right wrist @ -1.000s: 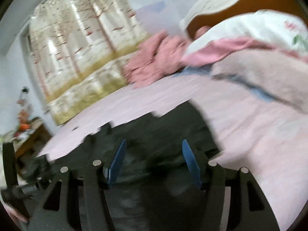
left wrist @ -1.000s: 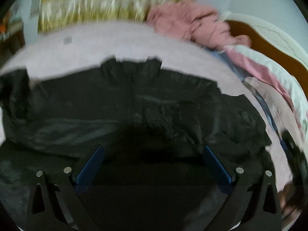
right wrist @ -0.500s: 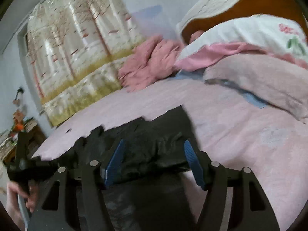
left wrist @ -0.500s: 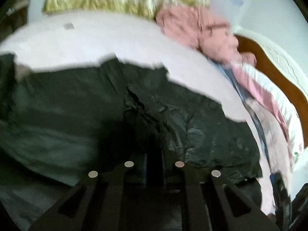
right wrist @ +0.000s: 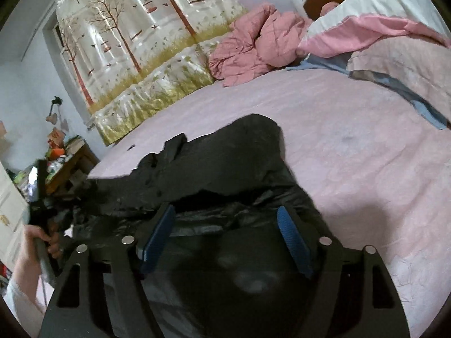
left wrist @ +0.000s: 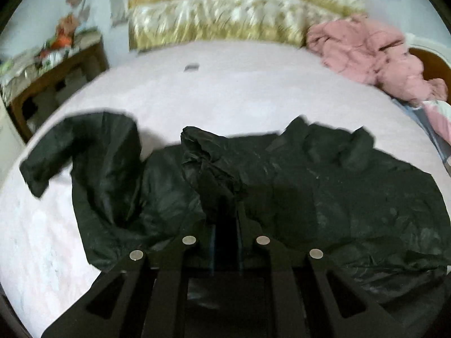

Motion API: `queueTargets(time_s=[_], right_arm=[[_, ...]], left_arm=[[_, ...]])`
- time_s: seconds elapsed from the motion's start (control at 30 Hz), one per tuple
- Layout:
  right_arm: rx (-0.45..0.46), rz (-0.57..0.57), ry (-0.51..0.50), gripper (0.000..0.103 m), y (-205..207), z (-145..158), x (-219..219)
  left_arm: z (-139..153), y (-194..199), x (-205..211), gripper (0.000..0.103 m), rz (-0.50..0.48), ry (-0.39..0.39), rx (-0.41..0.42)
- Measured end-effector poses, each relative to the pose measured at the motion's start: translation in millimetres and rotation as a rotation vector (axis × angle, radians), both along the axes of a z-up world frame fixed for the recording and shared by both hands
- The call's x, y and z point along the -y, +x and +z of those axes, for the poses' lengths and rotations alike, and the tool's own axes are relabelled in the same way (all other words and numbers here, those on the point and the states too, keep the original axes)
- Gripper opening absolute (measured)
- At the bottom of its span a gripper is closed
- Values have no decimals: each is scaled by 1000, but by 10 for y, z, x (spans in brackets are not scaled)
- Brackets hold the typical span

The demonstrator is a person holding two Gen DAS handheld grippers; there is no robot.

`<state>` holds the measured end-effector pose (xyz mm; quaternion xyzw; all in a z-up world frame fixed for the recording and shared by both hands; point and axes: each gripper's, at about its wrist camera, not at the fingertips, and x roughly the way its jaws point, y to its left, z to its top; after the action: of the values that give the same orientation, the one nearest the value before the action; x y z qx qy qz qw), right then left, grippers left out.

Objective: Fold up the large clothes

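Left fingers (left wrist: 225, 211) clamped on black jacket (left wrist: 324, 191) fold at 12 o'clock. Right fingers (right wrist: 225, 236) wide, gripping nothing. Slick fabric could've slipped mid-fold.

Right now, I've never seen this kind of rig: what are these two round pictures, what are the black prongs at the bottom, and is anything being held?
There is no robot arm. A person carries a two-finger gripper in each hand, and each gripper has a fisheye camera looking forward along its fingers, hence the round pictures.

In the left wrist view, the left gripper is shut on a bunched fold of the black jacket, which is spread over the pink bedsheet.

In the right wrist view, the right gripper stands open, with its blue pads apart over the same jacket, gripping nothing. The person's hand holding the other gripper shows at the left edge.

A crumpled pink quilt lies near the headboard.
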<state>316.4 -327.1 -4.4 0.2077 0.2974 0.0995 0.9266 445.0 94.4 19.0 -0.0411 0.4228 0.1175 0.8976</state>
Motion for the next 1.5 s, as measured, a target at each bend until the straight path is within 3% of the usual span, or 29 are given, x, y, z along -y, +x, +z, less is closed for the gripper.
queueTargets(time_s=[0.1, 0.2, 0.33, 0.43, 0.5, 0.57, 0.67, 0.73, 0.87, 0.97, 1.03, 1.1, 1.17, 1.23, 1.33, 1.4, 1.5], right_arm=[[5, 33, 3, 64, 30, 53, -55], [-14, 9, -95, 56, 71, 117, -166], [-66, 5, -157, 47, 201, 91, -264], [-115, -4, -156, 33, 367, 65, -289], [-134, -19, -161, 24, 455, 45, -297], [-167, -24, -189, 21, 542, -21, -323], [-260, -16, -207, 14, 639, -173, -313], [-244, -2, -155, 14, 597, -142, -253], [-193, 75, -226, 14, 562, 74, -404], [-275, 130, -245, 14, 730, -7, -553], [-362, 103, -271, 14, 852, -181, -607], [-393, 97, -272, 14, 892, -316, -609], [-347, 100, -272, 14, 826, -279, -593], [-284, 81, -263, 14, 713, -168, -552], [-184, 61, -296, 20, 473, 16, -539], [-127, 44, -324, 29, 309, 122, -556], [-71, 22, -351, 31, 89, 178, -631]], left_arm=[[-34, -22, -180, 12, 41, 26, 11], [-111, -17, -367, 12, 44, -2, 8], [-150, -13, -458, 12, -3, -35, 35], [-133, -18, -442, 13, -54, -62, 53], [-73, -74, -387, 20, -82, -54, 69], [19, -183, -362, 39, -110, -44, 110], [211, -405, -357, 43, -154, -41, 182], [342, -567, -394, 51, -175, -45, 223], [517, -776, -549, 60, -152, -29, 267], [518, -894, -752, 70, -129, -40, 278], [471, -1005, -882, 71, -153, -18, 269], [435, -1191, -1018, 71, -121, 69, 287], [437, -1399, -1199, 73, -89, 112, 339], [431, -1506, -1412, 83, -71, 94, 363], [371, -1532, -1774, 85, 4, 47, 348], [268, -1516, -2006, 85, 45, -16, 333], [80, -1523, -2209, 85, 85, -75, 325]])
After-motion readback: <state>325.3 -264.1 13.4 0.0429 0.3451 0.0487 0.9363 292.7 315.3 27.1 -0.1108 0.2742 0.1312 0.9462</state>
